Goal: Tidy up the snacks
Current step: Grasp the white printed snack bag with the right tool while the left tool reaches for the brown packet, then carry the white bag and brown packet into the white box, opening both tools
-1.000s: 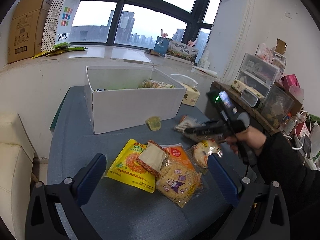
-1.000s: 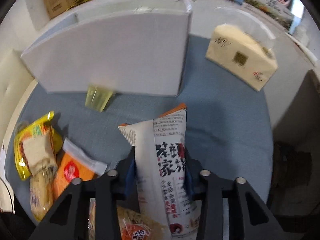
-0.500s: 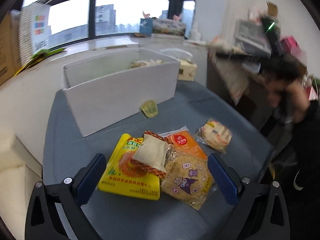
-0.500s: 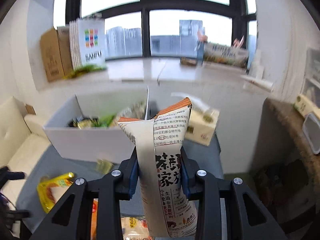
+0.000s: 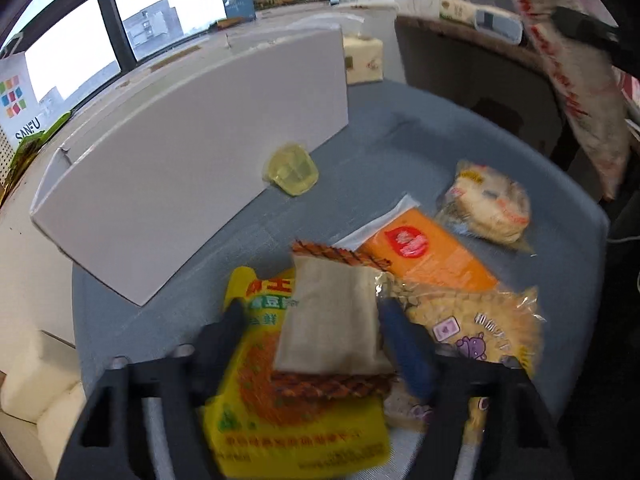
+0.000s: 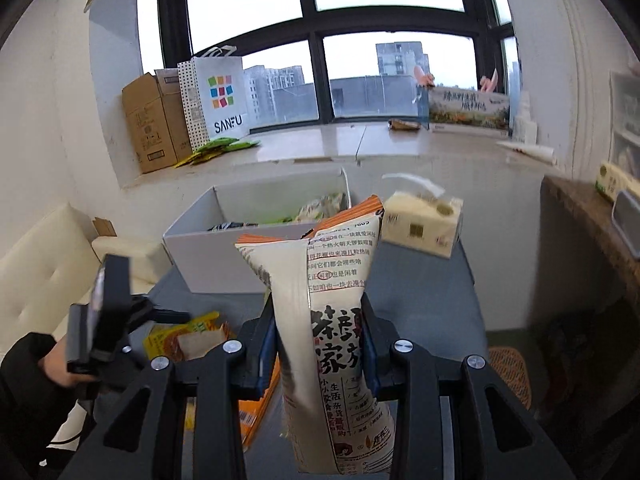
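My left gripper (image 5: 311,307) hangs low over the snack pile, its jaws closing. A beige packet with brown zigzag edges (image 5: 332,332) lies between the fingers, and the left pad is still clear of it. The packet rests on a yellow bag (image 5: 288,432). An orange packet (image 5: 432,256), a cookie bag with a purple cartoon (image 5: 484,320), a round bun packet (image 5: 492,204) and a jelly cup (image 5: 292,170) lie nearby. My right gripper (image 6: 320,344) is shut on a tall white snack bag (image 6: 340,280), held upright above the table before the white box (image 6: 200,248).
The white box (image 5: 192,168) holds several snacks. A tissue box (image 6: 420,224) stands to its right on the grey table (image 5: 400,152). A cardboard box and a paper bag (image 6: 216,96) sit on the windowsill. A white sofa (image 6: 48,264) is at the left, and shelves at the right.
My left gripper has dropped onto the pile and its jaws have narrowed around the beige packet. The right gripper has lifted the white bag off the table and tilted up to face the box.
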A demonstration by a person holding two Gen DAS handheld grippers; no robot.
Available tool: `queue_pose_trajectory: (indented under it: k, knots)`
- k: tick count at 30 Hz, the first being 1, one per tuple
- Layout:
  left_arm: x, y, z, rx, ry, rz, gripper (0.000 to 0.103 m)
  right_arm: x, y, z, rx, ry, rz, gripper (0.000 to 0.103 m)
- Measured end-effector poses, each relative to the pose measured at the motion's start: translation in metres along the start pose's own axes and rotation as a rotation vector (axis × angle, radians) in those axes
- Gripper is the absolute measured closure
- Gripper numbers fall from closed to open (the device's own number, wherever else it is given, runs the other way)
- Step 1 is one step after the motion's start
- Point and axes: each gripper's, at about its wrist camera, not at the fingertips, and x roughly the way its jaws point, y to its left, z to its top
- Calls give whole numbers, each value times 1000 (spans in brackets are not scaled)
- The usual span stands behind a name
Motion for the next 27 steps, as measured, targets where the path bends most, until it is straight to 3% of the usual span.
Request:
queue_pose_trajectory:
  k: [2, 3, 4, 8, 17, 22, 27]
  knots:
    - [0, 5, 3, 1, -3, -5, 50, 3, 1, -5, 4, 13, 10, 65]
    - [-3, 8, 4, -14, -13, -11, 62, 5, 2, -8, 4, 21, 12, 65]
    - [-7, 11, 5, -30, -27, -4, 64, 7, 2, -10, 5, 28, 14, 65]
    - [-37, 30, 3, -128, -136, -27, 64, 14, 4, -13, 15, 41, 23, 65]
    - [-90, 49, 10, -197, -300, -48, 64, 33, 26, -10, -8, 64, 81, 65]
    - [-106, 62, 29, -222, -365, -69, 64, 46, 37, 8, -7, 52, 124, 65]
    - [-121, 80, 53, -255, -432, -43, 64, 59, 41, 41, 8, 19, 174, 65]
